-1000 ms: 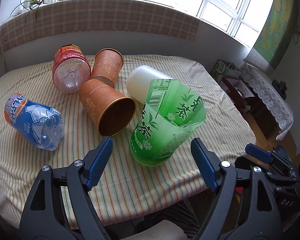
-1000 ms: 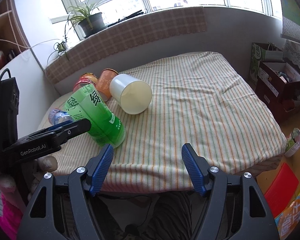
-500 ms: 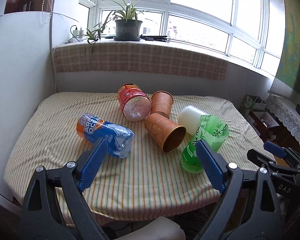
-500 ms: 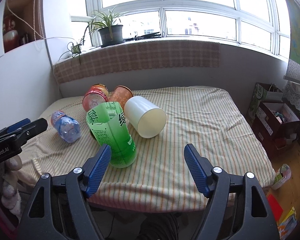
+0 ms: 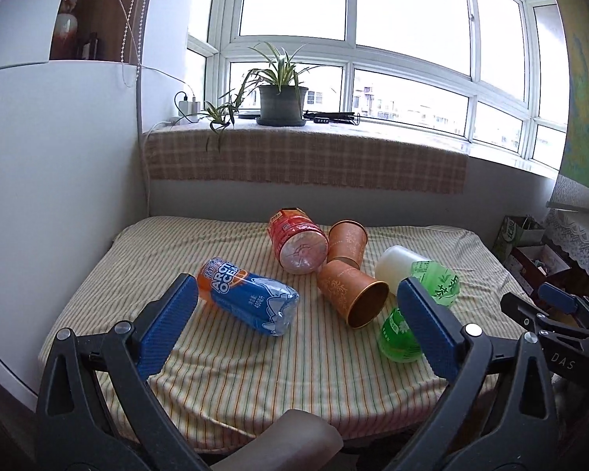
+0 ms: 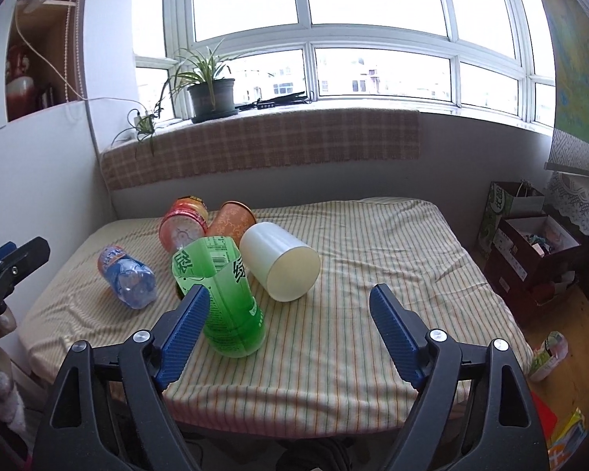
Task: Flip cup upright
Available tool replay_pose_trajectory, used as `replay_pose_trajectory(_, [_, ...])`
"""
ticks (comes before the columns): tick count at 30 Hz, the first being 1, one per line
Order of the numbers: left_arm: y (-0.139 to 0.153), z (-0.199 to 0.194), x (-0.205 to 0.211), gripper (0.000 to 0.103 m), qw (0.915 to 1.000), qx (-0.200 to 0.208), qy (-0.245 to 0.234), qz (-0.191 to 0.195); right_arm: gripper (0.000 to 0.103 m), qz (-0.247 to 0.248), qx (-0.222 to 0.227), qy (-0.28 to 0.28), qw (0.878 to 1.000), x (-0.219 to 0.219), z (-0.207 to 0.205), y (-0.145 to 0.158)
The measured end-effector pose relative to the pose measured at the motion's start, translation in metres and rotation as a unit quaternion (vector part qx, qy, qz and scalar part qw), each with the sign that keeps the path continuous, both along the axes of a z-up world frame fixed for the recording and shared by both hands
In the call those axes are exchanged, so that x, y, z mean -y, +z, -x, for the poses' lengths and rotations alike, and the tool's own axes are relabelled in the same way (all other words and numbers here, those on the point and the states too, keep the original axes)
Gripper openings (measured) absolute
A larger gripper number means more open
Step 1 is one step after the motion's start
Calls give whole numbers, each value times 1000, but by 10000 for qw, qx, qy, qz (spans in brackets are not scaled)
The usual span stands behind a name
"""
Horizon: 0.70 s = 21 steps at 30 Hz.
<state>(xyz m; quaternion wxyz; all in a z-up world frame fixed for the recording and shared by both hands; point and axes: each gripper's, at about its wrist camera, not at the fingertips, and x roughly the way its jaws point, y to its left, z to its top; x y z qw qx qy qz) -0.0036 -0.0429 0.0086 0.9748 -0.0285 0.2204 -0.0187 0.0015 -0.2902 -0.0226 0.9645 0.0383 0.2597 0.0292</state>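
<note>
— While hovering short of the cloth-draped counter point(image 6: 392, 274), worth sizing up the white translucent plastic cup point(image 6: 280, 263). Lying on its side mid-counter, one round end toward the right wrist camera, close against the green cut-off tea-bottle cup point(image 6: 224, 298), which is already standing upright.

— Base or mouth, that end?

— Hard to tell. Probably light and thin-walled, so likely to dent under a hard squeeze and to slip on smooth plastic. Better taken gently across the body at mid-height, then tipped up.

— Right gripper point(image 6: 289, 292)?

— Spread wide, holding nothing, short of both cups. Same for the left gripper point(image 5: 294, 288): wide and empty.

— Anything extra from the left wrist view?

— Shows the open mouth of a copper-orange paper cup point(image 5: 351, 292) lying on its side, almost wholly hidden behind the green one in the right view. Covers much of the white cup, though.

— And from the right?

— Gives the white cup's whole side, plus bare cloth to its right for setting down.
</note>
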Motion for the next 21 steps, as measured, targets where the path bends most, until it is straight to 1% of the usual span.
replay_pose_trajectory(8, [-1, 0, 2, 103, 10000, -45, 23, 18, 84, -40, 24, -161, 9999, 7, 1, 1])
replay_pose_trajectory(21, [-3, -1, 5, 103, 10000, -97, 0, -19, 84, -71, -32, -151, 9999, 8, 1, 0])
